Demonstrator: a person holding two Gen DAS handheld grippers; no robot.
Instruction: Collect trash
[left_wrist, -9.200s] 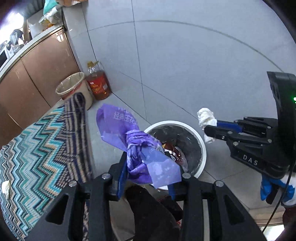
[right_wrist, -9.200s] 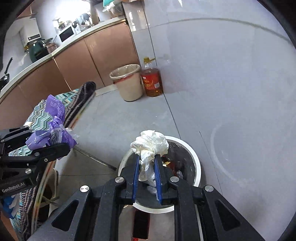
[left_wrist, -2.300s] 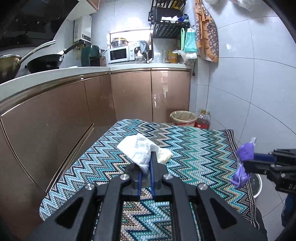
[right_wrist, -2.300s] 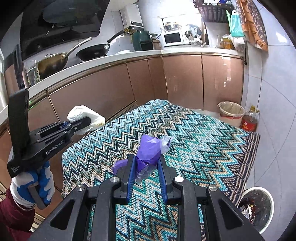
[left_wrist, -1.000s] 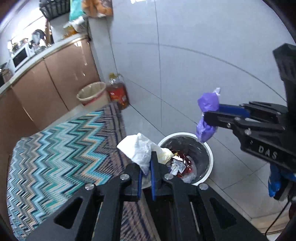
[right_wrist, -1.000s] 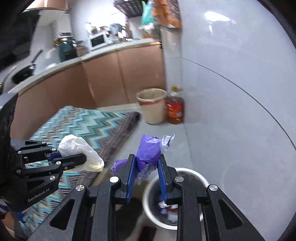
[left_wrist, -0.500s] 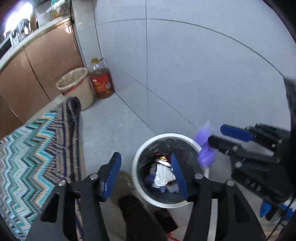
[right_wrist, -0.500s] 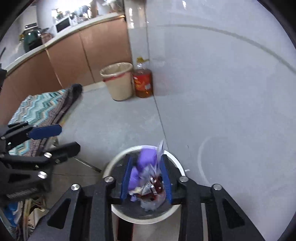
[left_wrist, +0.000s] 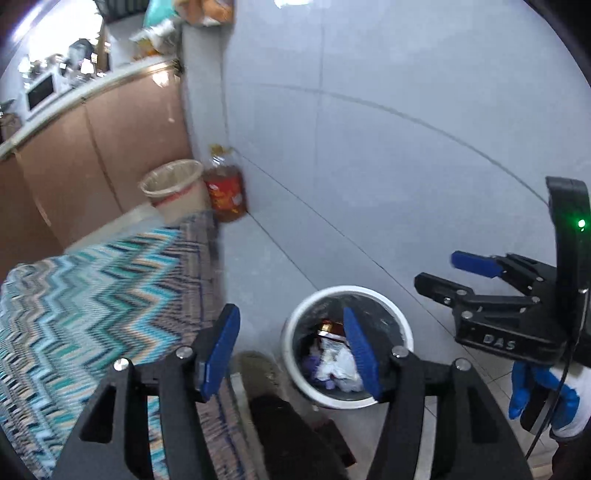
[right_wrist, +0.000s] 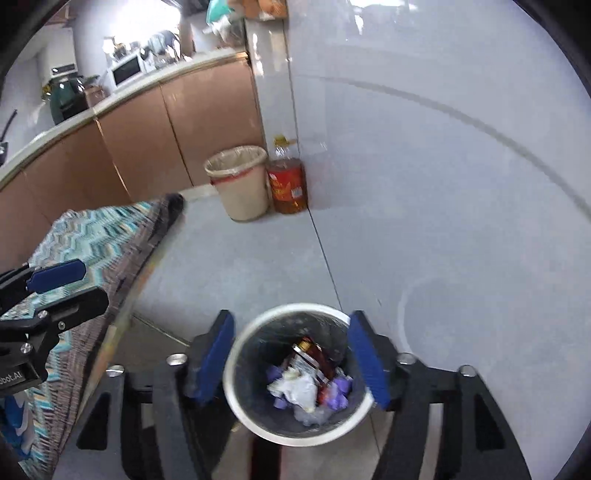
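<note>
Your left gripper (left_wrist: 291, 347) stands apart and empty; your right gripper (right_wrist: 291, 356) is opening, empty, above the white bin (right_wrist: 236, 402).

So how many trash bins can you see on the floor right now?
2: the white-rimmed bin just below the open tongs, holding trash, and a beige lined bin by the cabinets beside the oil bottle. Others may be hidden.
</note>
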